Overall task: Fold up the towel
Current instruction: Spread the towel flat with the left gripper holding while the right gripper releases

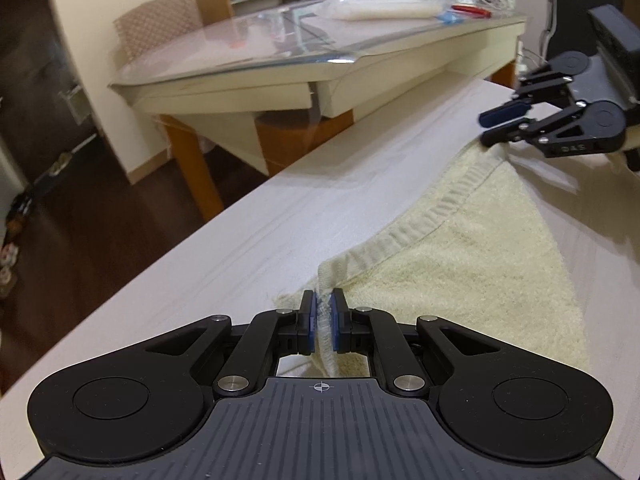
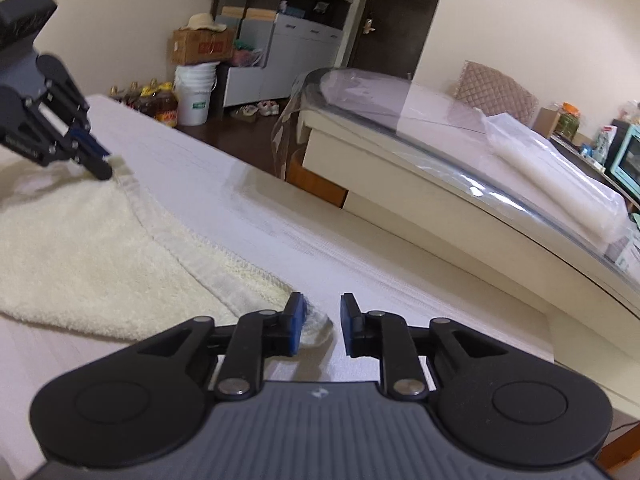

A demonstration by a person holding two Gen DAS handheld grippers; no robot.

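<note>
A cream towel [image 1: 460,280] lies on the white table [image 1: 280,208], its hemmed edge running between the two grippers. My left gripper [image 1: 323,294] is shut on the near corner, and the cloth is pinched between its blue pads. In the right wrist view the same towel [image 2: 80,260] spreads to the left, and the left gripper [image 2: 105,164] holds its far corner. My right gripper [image 2: 323,300] stands open: the other corner lies between its jaws against the left pad, and the right pad is clear of it. The right gripper [image 1: 486,128] also shows at the towel's far end.
A glass-topped table [image 1: 280,52] stands parallel across a gap of dark floor, with a plastic-wrapped bundle [image 1: 384,6] on it. A white bucket [image 2: 196,96], several bottles [image 2: 160,104] and a cardboard box [image 2: 202,46] sit on the floor beyond the table's far end.
</note>
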